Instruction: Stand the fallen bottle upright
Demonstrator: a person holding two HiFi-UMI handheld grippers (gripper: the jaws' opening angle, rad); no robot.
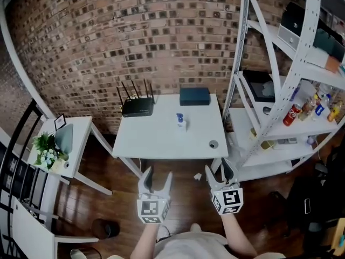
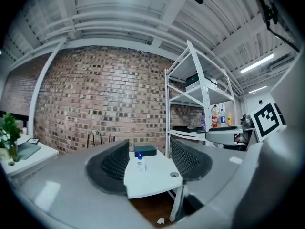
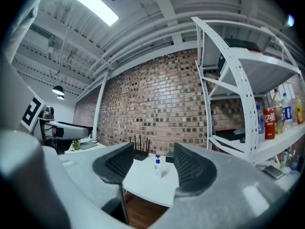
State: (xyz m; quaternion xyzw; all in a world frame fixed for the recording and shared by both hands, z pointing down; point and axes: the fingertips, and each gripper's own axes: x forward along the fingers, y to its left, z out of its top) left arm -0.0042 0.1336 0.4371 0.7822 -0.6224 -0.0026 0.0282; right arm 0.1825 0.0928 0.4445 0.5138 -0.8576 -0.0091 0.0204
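A small clear bottle (image 1: 181,122) with a blue cap stands upright near the middle of the white table (image 1: 156,142). It also shows far off in the left gripper view as the bottle (image 2: 140,165) and in the right gripper view as the bottle (image 3: 157,165). My left gripper (image 1: 158,176) is open and holds nothing, well short of the table's near edge, over the wooden floor. My right gripper (image 1: 218,171) hangs beside it, also open with nothing between its jaws. In both gripper views the jaws frame the distant table with a wide gap: left gripper (image 2: 149,159), right gripper (image 3: 151,162).
A black router (image 1: 137,106) and a dark flat box (image 1: 194,95) sit at the table's back edge; a small round object (image 1: 214,144) lies front right. A white shelf rack (image 1: 291,90) with bottles stands right. A side table (image 1: 81,139) with a plant is left.
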